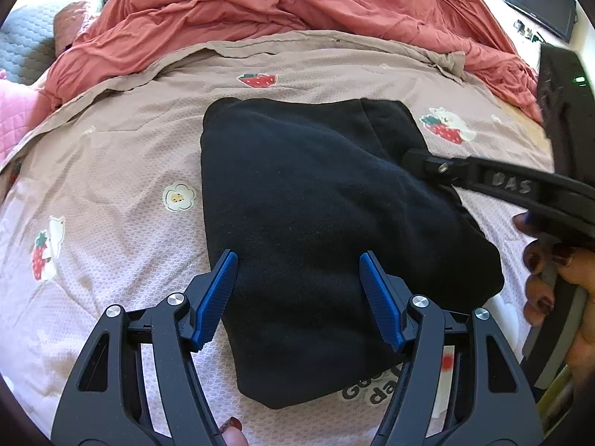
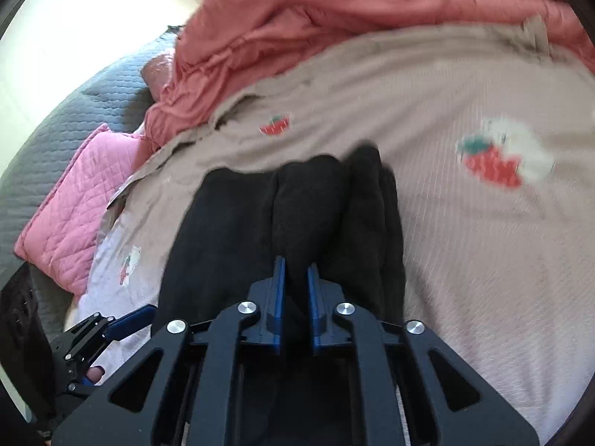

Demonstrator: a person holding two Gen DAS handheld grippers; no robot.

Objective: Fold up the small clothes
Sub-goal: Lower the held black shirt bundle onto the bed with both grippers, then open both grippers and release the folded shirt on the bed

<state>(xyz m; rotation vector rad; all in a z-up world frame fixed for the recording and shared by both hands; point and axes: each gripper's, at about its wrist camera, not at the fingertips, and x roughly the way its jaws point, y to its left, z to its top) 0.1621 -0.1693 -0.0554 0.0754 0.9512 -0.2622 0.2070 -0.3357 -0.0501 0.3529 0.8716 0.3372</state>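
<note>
A black garment lies folded into a rough rectangle on the pinkish-beige strawberry-print blanket. My left gripper hovers over its near half, open, blue pads spread wide with the cloth below them. My right gripper reaches in from the right to the garment's far right edge. In the right wrist view the right gripper is shut, a ridge of the black garment pinched between its blue pads. The left gripper shows at the lower left there.
A crumpled red duvet is heaped along the far side of the bed. A pink quilted pillow and a grey quilted cover lie to the left. A dark screen stands far right. A hand holds the right gripper.
</note>
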